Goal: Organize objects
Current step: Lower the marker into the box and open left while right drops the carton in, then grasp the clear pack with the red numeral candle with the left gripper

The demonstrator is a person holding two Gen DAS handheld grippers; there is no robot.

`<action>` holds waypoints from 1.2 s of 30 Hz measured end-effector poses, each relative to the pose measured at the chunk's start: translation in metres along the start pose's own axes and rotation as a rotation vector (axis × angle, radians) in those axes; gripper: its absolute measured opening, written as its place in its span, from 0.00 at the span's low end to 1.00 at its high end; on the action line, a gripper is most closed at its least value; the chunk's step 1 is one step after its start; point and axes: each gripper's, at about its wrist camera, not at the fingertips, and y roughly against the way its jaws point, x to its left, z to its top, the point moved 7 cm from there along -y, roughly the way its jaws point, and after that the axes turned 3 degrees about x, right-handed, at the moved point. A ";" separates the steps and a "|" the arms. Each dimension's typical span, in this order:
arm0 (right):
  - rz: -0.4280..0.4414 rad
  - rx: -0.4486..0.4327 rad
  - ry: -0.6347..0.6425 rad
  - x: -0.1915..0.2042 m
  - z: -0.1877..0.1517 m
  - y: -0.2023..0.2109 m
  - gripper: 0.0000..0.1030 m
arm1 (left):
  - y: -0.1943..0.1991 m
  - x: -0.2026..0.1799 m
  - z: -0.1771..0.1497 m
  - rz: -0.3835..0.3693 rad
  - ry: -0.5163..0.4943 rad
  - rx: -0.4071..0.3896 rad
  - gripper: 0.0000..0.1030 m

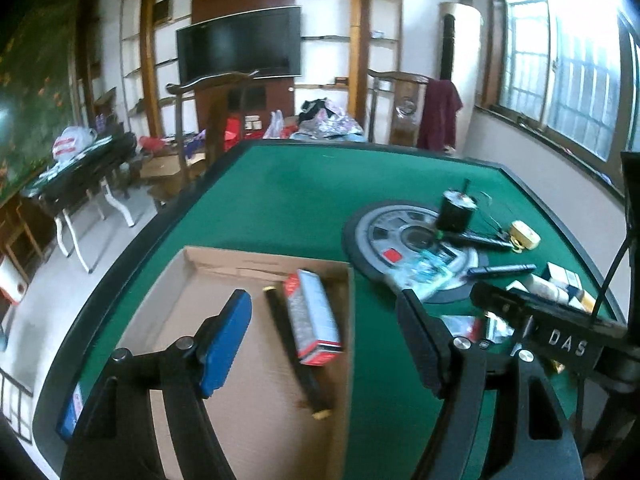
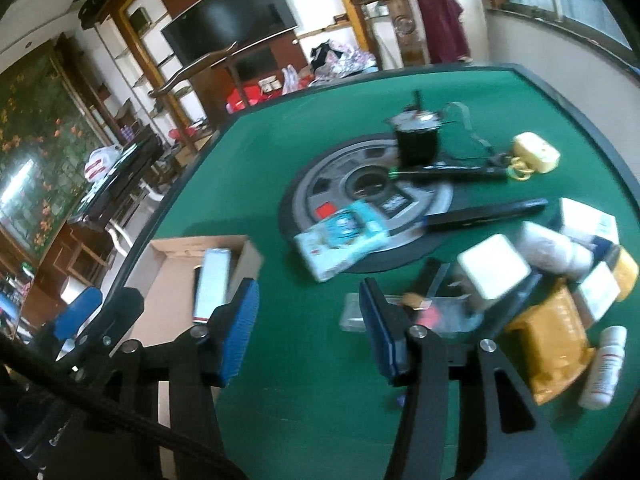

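Note:
A shallow cardboard box (image 1: 224,364) lies on the green table (image 1: 288,200). In it lie a red and silver carton (image 1: 314,316) and a long black stick (image 1: 296,356). My left gripper (image 1: 324,340) is open and empty above the box. My right gripper (image 2: 308,328) is open and empty over bare green felt, between the box (image 2: 168,280) and a heap of small items: a clear packet (image 2: 436,312), a white box (image 2: 494,270), a yellow pouch (image 2: 548,356), a white bottle (image 2: 604,366). A blue and white packet (image 2: 344,240) lies ahead.
A round grey disc (image 2: 360,192) sits in the table's middle with a black motor (image 2: 416,136), a black bar (image 2: 488,214) and a yellow tape measure (image 2: 536,152) near it. Wooden chairs (image 1: 208,120) stand at the far edge. The right gripper's body (image 1: 560,328) shows at right.

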 end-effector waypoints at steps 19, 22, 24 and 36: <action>-0.102 -0.143 -0.223 -0.177 0.029 0.040 0.54 | -0.081 -0.115 -0.050 -0.177 -0.146 0.307 0.67; -0.081 -0.129 -0.250 -0.189 0.027 0.038 0.54 | -0.082 -0.134 -0.051 -0.189 -0.212 0.285 0.67; -0.066 -0.121 -0.264 -0.191 0.027 0.036 0.54 | -0.083 -0.145 -0.047 -0.189 -0.240 0.266 0.67; -0.067 -0.125 -0.237 -0.185 0.025 0.036 0.54 | -0.105 -0.164 -0.032 -0.253 -0.250 0.299 0.67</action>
